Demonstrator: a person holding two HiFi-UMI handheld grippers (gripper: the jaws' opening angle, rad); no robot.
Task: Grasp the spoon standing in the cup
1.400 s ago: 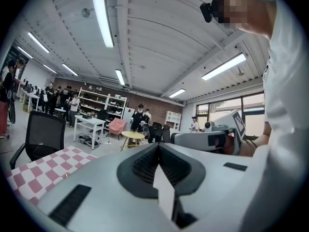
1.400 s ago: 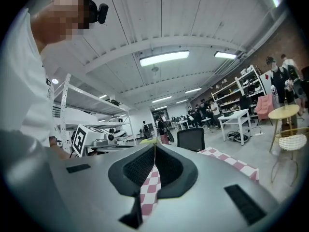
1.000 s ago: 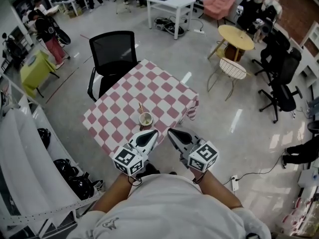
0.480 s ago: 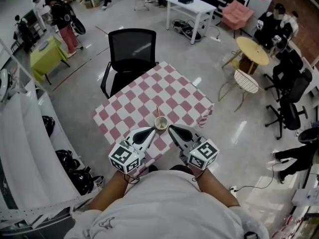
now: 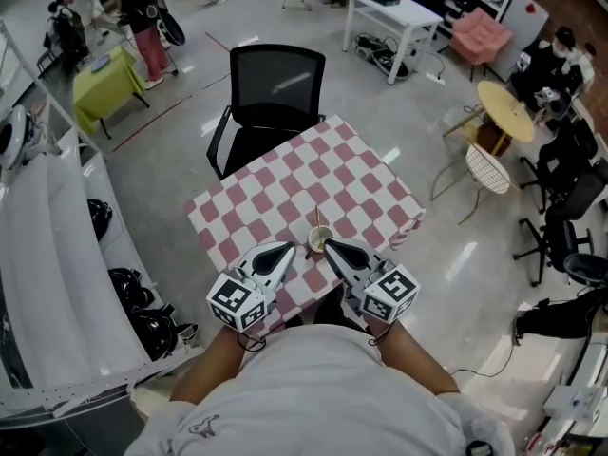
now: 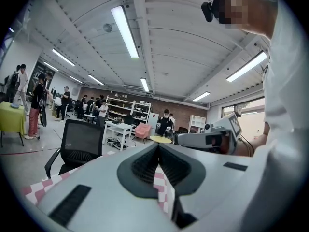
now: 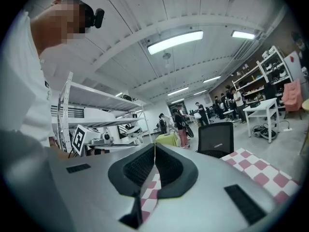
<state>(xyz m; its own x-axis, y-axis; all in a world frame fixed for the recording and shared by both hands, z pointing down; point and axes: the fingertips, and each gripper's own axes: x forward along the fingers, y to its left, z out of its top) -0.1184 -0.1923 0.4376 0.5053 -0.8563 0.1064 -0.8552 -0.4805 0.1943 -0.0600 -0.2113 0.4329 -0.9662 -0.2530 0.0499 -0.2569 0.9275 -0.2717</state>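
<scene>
A small cup stands near the front edge of the pink-and-white checked table. A thin spoon stands upright in it. In the head view my left gripper points at the cup from the left, a little short of it. My right gripper has its tip just beside the cup's near right. Both are shut and hold nothing. In the left gripper view the left gripper has its jaws meeting at the tip, as does the right gripper in its own view. Neither gripper view shows the cup.
A black office chair stands at the table's far side. White shelving runs along the left. Further off are a yellow-green table, a white table, a round yellow table and several people.
The view has shifted, and the table and cup now lie closer to the grippers. The cup sits right at the right gripper's tip. Both grippers stay shut.
</scene>
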